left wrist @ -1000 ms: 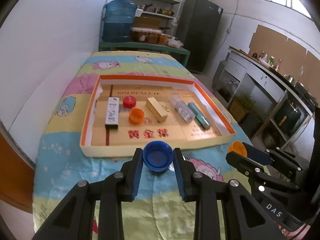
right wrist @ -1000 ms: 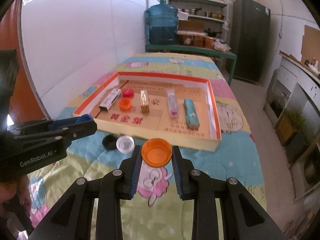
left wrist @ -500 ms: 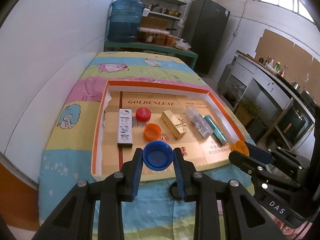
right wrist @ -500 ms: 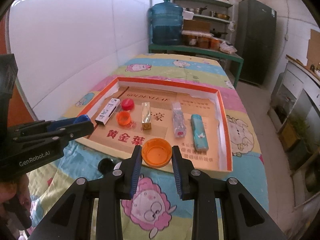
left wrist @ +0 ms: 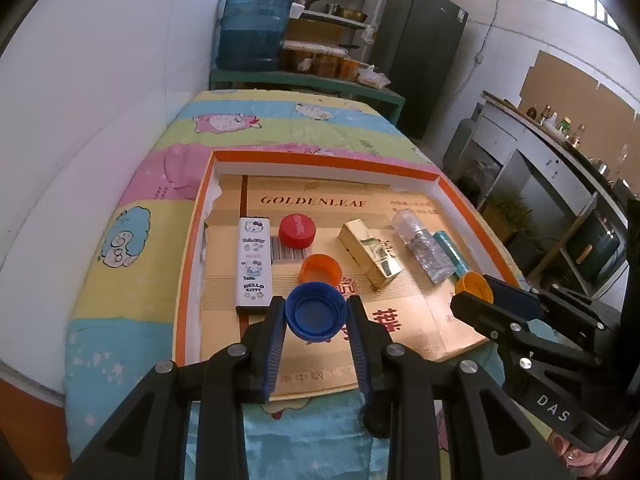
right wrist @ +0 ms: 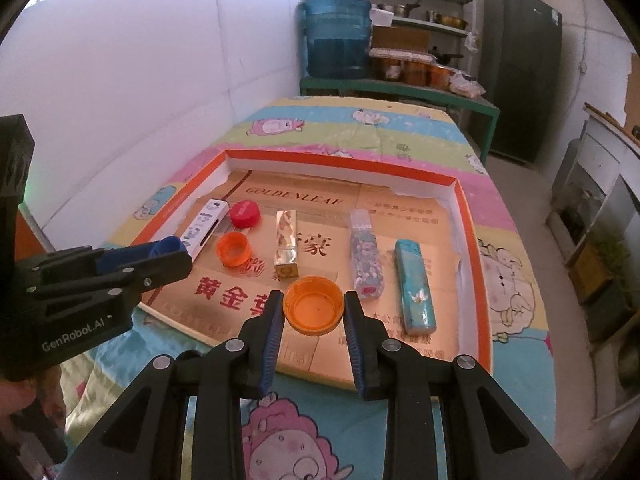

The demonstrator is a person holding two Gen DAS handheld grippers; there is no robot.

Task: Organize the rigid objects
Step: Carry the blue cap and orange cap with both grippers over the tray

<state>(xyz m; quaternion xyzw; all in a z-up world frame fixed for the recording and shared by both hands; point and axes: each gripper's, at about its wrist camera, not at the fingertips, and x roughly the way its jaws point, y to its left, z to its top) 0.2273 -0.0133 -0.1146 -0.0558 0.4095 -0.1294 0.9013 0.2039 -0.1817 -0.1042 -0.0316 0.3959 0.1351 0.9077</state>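
**Two caps held over the orange-rimmed tray**

While we hold a gripper in each hand above the near edge of the tray (left wrist: pixel 436 178), both sets of jaws are clenched on bottle caps. Our left gripper (left wrist: pixel 316 316) grasps a blue cap (left wrist: pixel 315 315), open side up, its blue-lined fingers (left wrist: pixel 275 344) pressing the cap's rim from both sides. Our right gripper (right wrist: pixel 313 312) grasps an orange cap (right wrist: pixel 313 310) the same way, hollow side up. In the left wrist view the right gripper shows to the right of the tray's near corner, with its orange cap at the tip; in the right wrist view the left gripper comes in from the left over the tray's near left edge, the blue cap just visible at its tip.

Inside the tray, on its gold printed floor, we see a row of things. Nearest the tray's left wall lies a white Hello Kitty box (left wrist: pixel 253 263). Just beside it sits a red cap (left wrist: pixel 297 231), closed side up, and nearer to us a second orange cap (left wrist: pixel 320 269), open side up. Toward the tray's middle lies a gold box (left wrist: pixel 370 256), then a clear glittery box (right wrist: pixel 365 254), and closest to the tray's right wall a teal box (right wrist: pixel 414 290).

The tray rests on a worktop covered with a cartoon-print quilt (right wrist: pixel 360 128).
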